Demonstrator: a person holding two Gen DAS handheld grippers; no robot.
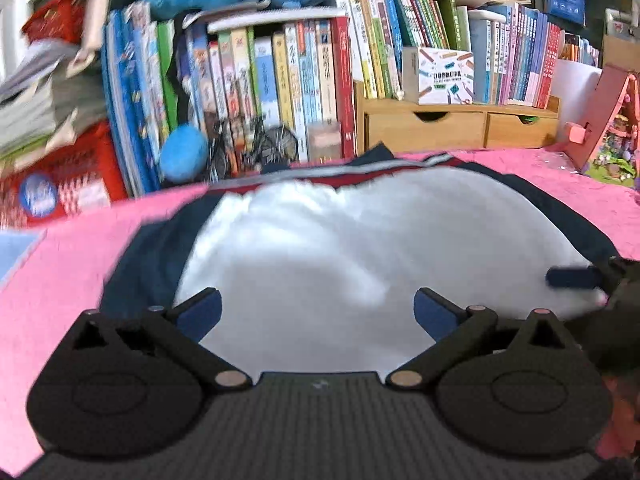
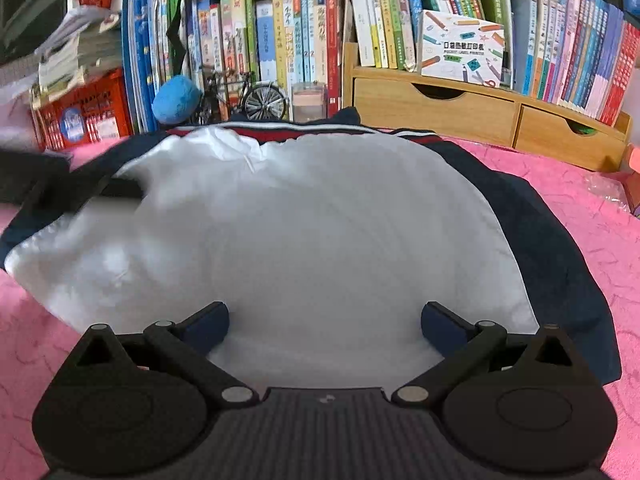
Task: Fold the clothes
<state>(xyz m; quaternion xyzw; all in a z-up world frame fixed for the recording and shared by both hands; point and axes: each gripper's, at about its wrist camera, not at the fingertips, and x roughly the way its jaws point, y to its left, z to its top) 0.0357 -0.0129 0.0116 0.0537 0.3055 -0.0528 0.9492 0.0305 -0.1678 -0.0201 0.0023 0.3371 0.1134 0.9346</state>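
Note:
A jacket lies on the pink cloth, folded so its white lining [image 1: 340, 240] faces up, with navy fabric [image 1: 144, 252] around the sides and a red and white striped band [image 1: 360, 174] at the far edge. My left gripper [image 1: 318, 314] is open and empty above the lining's near edge. My right gripper [image 2: 324, 326] is open and empty above the lining [image 2: 312, 216], near its front edge. The right gripper shows at the right edge of the left wrist view [image 1: 576, 278]. The left gripper shows blurred at the left of the right wrist view [image 2: 92, 192].
The pink cloth [image 2: 600, 216] covers the surface. Behind the jacket stand rows of books [image 2: 280, 40], a wooden drawer unit [image 2: 440, 108], a toy bicycle [image 2: 248, 96], a blue plush ball [image 2: 176, 98] and a red crate [image 2: 80, 116]. A pink toy house [image 1: 612, 120] stands at the right.

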